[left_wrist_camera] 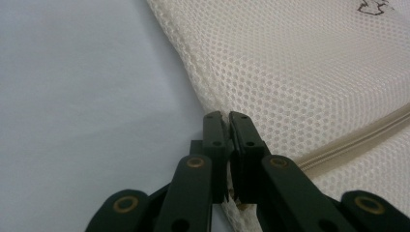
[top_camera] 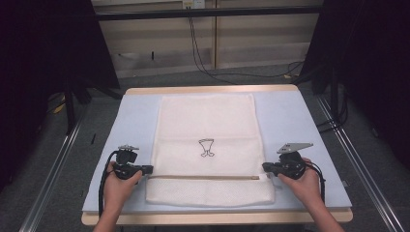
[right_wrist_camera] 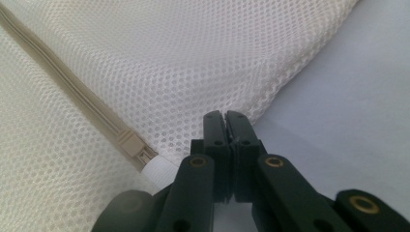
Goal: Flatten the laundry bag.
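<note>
While both grippers are already clamped on the side edges of the mesh laundry bag (top_camera: 208, 145), the work itself looks to be only at its start: the bag lies flat and spread out on the table (top_camera: 290, 121), with no fold made and nothing lifted clear of the surface. The left gripper (top_camera: 148, 169) has its fingers (left_wrist_camera: 215, 130) pressed together on the bag's left hem, level with the zipper (top_camera: 208, 177), and a sliver of mesh shows pinched between them in the left gripper view. The right gripper (top_camera: 265, 166) does the same on the right hem, its fingers (right_wrist_camera: 216, 128) closed on the edge of the fabric just beside the zipper's end stop (right_wrist_camera: 135, 147).

What is done, then, is the taking hold on both sides at once. What is left, as I judge it, is whatever lifting, folding or turning the bag is meant to get, since its shape on the table shows no change of that kind.

As for contents, the bag lies thin and flat, with no bulge, so it appears empty. The zipper runs closed across its width near the person's side, and a small dark printed figure (top_camera: 207, 147) sits in the middle of the panel above it.
</note>
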Action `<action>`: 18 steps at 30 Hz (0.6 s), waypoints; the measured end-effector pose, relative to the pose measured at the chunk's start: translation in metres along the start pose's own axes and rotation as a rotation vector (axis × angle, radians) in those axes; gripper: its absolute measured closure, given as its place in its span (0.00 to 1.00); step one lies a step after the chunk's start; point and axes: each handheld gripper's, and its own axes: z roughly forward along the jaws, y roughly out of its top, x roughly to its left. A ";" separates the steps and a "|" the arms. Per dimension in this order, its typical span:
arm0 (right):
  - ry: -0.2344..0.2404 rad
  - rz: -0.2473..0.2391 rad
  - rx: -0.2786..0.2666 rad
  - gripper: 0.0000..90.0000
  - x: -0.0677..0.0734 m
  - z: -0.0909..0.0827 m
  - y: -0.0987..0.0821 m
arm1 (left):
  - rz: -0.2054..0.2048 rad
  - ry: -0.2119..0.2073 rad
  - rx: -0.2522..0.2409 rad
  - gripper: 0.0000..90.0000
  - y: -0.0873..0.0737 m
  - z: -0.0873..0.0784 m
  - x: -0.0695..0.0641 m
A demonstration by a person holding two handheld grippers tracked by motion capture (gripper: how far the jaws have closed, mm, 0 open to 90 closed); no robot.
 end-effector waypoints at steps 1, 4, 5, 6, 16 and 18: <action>-0.006 -0.003 -0.006 0.98 0.000 0.000 0.000 | -0.016 -0.006 -0.009 0.96 0.000 0.000 0.000; -0.002 -0.011 -0.008 0.98 -0.001 0.000 0.000 | -0.004 -0.005 -0.001 0.96 0.001 -0.002 0.002; -0.004 -0.011 -0.011 0.98 0.000 -0.001 0.000 | -0.002 -0.004 0.001 0.96 0.001 -0.002 0.003; -0.007 -0.011 -0.012 0.98 0.000 -0.001 0.000 | -0.006 -0.003 -0.004 0.96 0.001 -0.003 0.003; 0.000 -0.032 -0.017 0.98 0.004 0.004 0.003 | -0.015 0.001 -0.006 0.96 0.001 -0.007 0.011; 0.004 -0.041 -0.018 0.98 0.005 0.005 0.004 | -0.022 0.007 -0.010 0.96 0.001 -0.008 0.013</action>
